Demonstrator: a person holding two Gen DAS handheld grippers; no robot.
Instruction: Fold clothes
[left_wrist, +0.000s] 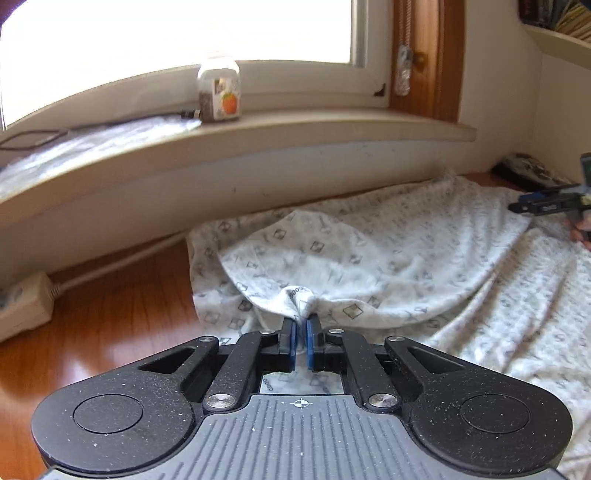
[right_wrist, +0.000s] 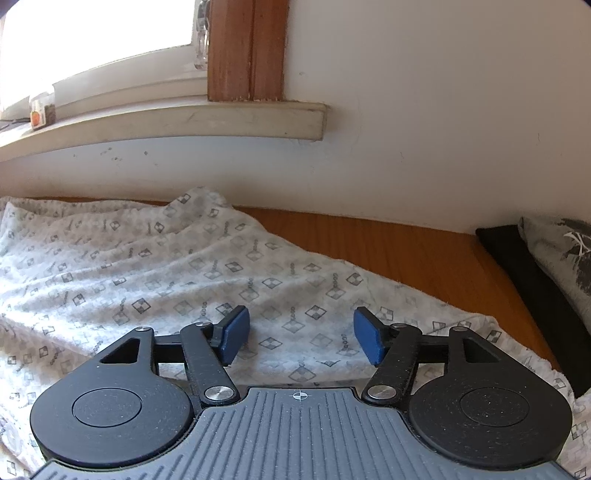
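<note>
**White patterned garment pinched at one edge on the wooden table**

A white garment printed all over with small grey diamonds and short strings of letters lies spread across a reddish wooden table, pushed up close to the wall beneath the window sill. The cloth looks soft and a little fuzzy, rumpled into long shallow ridges. One rounded flap is turned back over the layer below, so a curved edge runs across the near part of the fabric.

The left gripper is clenched on that curved edge: a small bunch of cloth puckers up right between its blue pads, which stand almost together.

The right gripper hangs over the far end of the same garment with its blue pads wide apart and nothing between them; the fabric beneath lies flat and untouched. From the left camera it shows at the right edge, with part of a hand behind it.

A jar with an orange picture stands on the sill. Another grey printed cloth sits on something dark at the table's right end, and a white power strip lies at its left.
</note>
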